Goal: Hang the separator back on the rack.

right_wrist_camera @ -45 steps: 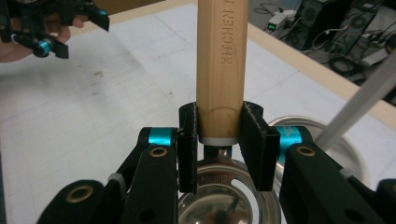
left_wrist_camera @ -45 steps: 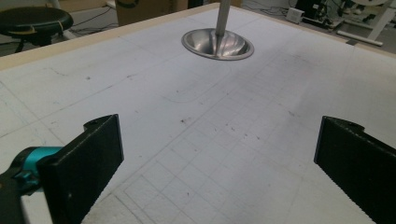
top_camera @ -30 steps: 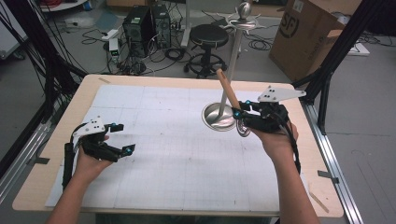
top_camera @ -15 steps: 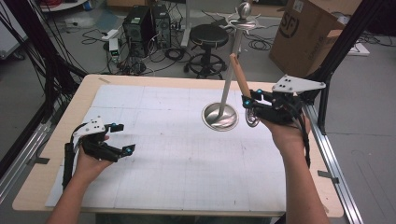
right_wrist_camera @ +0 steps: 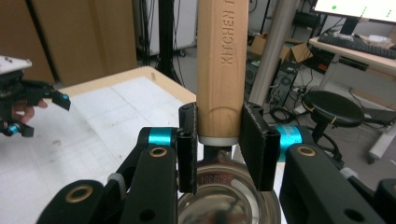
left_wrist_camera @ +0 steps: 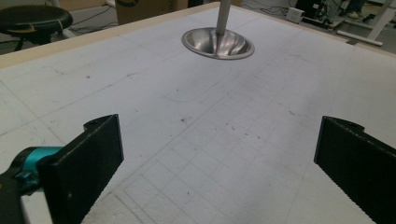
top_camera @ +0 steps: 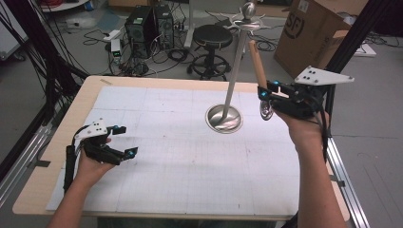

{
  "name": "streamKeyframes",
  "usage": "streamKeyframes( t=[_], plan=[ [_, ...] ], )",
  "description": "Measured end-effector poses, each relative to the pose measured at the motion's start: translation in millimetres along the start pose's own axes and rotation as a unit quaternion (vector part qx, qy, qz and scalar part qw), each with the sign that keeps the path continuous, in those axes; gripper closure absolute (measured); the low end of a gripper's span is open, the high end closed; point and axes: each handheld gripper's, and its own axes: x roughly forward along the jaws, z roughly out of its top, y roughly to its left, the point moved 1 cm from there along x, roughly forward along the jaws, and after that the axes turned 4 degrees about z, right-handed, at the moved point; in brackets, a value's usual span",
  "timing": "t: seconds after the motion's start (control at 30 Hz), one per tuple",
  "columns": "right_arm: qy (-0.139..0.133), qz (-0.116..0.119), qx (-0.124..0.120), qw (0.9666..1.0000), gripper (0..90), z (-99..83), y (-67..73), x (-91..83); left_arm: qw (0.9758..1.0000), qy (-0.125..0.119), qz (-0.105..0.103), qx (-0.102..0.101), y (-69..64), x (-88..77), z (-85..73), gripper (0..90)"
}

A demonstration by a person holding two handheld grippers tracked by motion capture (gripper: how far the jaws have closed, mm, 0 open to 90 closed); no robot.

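A steel stand with a round dished base (top_camera: 223, 118) (left_wrist_camera: 217, 44) and a tall pole (top_camera: 235, 66) (right_wrist_camera: 271, 51) rises from the white mat; hooks (top_camera: 248, 16) crown its top. My right gripper (top_camera: 268, 97) (right_wrist_camera: 218, 144) is shut on a utensil's wooden handle (top_camera: 258, 64) (right_wrist_camera: 222, 56), held upright in the air right of the pole. The utensil's round metal head (top_camera: 266, 110) (right_wrist_camera: 224, 196) hangs below the jaws. My left gripper (top_camera: 129, 140) (left_wrist_camera: 215, 158) stands open and empty, low over the mat at the left, and shows far off as the left gripper (right_wrist_camera: 28, 102).
The table's wooden edge (top_camera: 157, 80) frames the gridded white mat (top_camera: 180, 166). Beyond the far edge are a black stool (top_camera: 212, 35), computer towers (top_camera: 142, 21) and a cardboard box (top_camera: 309, 33). Black frame posts stand at both sides.
My right gripper has lifted the utensil up and to the right, from beside the stand's base to high beside its pole. The left gripper has stayed put.
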Motion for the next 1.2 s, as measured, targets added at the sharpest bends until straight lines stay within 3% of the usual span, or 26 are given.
streamKeyframes(
  t=[0.2, 0.5, 0.8, 1.2],
  plan=[
    [-0.014, -0.013, 0.023, 0.9996, 68.8, 7.5, -21.1, -8.6, 1.0000, 0.003, 0.000, 0.000, -0.3, 0.7, -0.4, 1.8],
    [-0.020, -0.029, 0.036, 0.9987, 68.8, 10.8, -50.2, -7.6, 1.0000, 0.005, 0.000, 0.001, 0.3, 1.6, -0.8, 1.8],
    [-0.018, -0.037, 0.055, 0.9976, 68.8, 8.4, -64.9, -0.8, 0.9999, 0.012, -0.001, 0.003, -0.1, 4.2, -2.1, 1.9],
    [-0.024, -0.033, 0.072, 0.9965, 68.8, 6.7, -72.9, 9.9, 0.9999, 0.010, 0.001, 0.000, 0.3, 3.4, -2.1, 1.9]
  ],
)
